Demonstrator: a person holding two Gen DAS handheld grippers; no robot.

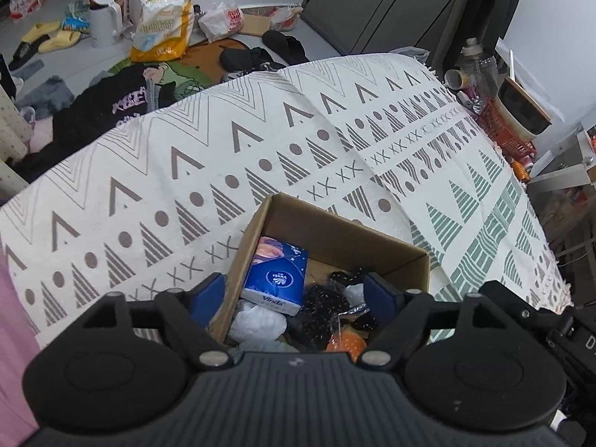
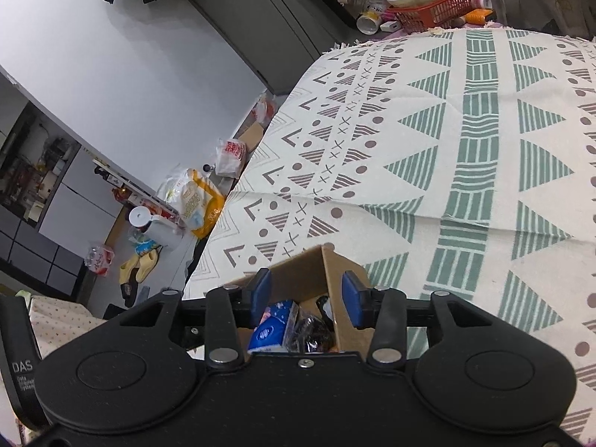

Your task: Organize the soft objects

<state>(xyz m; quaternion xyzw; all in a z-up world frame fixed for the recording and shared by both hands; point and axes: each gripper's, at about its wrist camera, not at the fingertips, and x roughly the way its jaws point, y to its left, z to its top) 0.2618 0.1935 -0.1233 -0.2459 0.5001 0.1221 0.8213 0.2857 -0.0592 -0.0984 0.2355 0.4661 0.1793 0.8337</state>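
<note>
An open cardboard box [image 1: 337,225] stands on the patterned cloth [image 1: 186,171] near its front edge. Inside lie a blue Vinda tissue pack [image 1: 277,273], a black speckled soft item [image 1: 322,307], a pale blue-white crumpled item [image 1: 257,322] and an orange piece [image 1: 344,342]. My left gripper [image 1: 298,294] is open and empty, just above the box. My right gripper [image 2: 305,298] is open and empty, its fingers over the box [image 2: 301,272], with the tissue pack [image 2: 273,326] and the black item [image 2: 311,331] below.
The cloth [image 2: 447,149] spreads wide beyond the box. An orange basket [image 2: 436,11] with a bowl and bottles stands at the cloth's far end. The floor to the left holds clothes [image 1: 111,108], bags [image 1: 164,26], slippers [image 1: 52,37] and a white bin [image 1: 104,18].
</note>
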